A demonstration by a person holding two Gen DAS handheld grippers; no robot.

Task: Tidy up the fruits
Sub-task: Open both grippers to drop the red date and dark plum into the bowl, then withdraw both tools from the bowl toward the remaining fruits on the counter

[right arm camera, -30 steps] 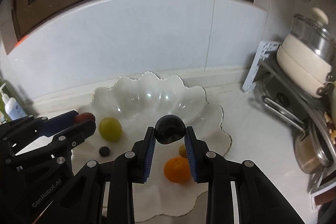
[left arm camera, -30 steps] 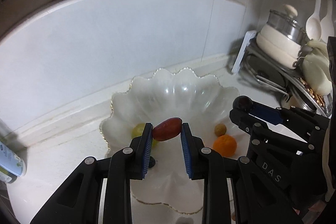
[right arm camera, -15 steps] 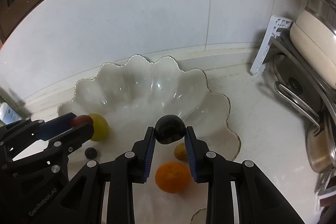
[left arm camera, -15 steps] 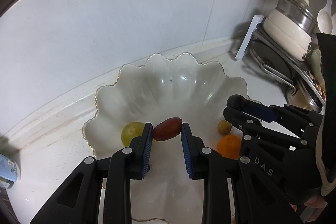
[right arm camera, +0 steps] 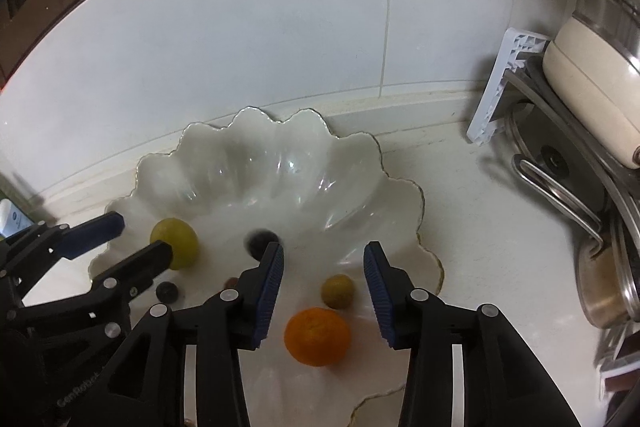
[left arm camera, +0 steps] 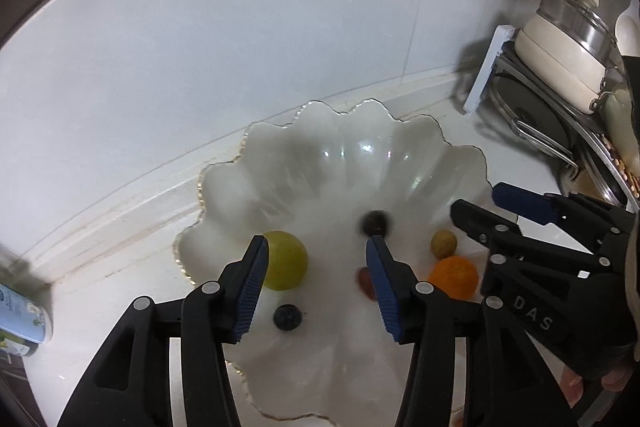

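A white scalloped glass bowl [left arm camera: 344,151] [right arm camera: 256,155] sits on the counter against the wall. In it lie a green fruit [left arm camera: 286,265] [right arm camera: 176,241], an orange [left arm camera: 454,277] [right arm camera: 317,336], a small yellow-brown fruit [left arm camera: 443,243] [right arm camera: 338,291], a blueberry [left arm camera: 287,317] [right arm camera: 167,291], a dark plum [left arm camera: 375,222] [right arm camera: 259,242] and a red fruit [left arm camera: 365,281] [right arm camera: 231,283] partly hidden behind fingers. My left gripper [left arm camera: 316,277] is open and empty above the bowl. My right gripper [right arm camera: 323,277] is open and empty above the orange.
A dish rack [right arm camera: 560,163] with a cream pot [left arm camera: 560,43] [right arm camera: 592,67] and pans stands at the right. A bottle [left arm camera: 20,315] lies at the left counter edge. A tiled wall rises behind the bowl.
Both grippers opened. The left one let go of the red fruit and the right one let go of the dark plum; both fruits now lie in the bowl.
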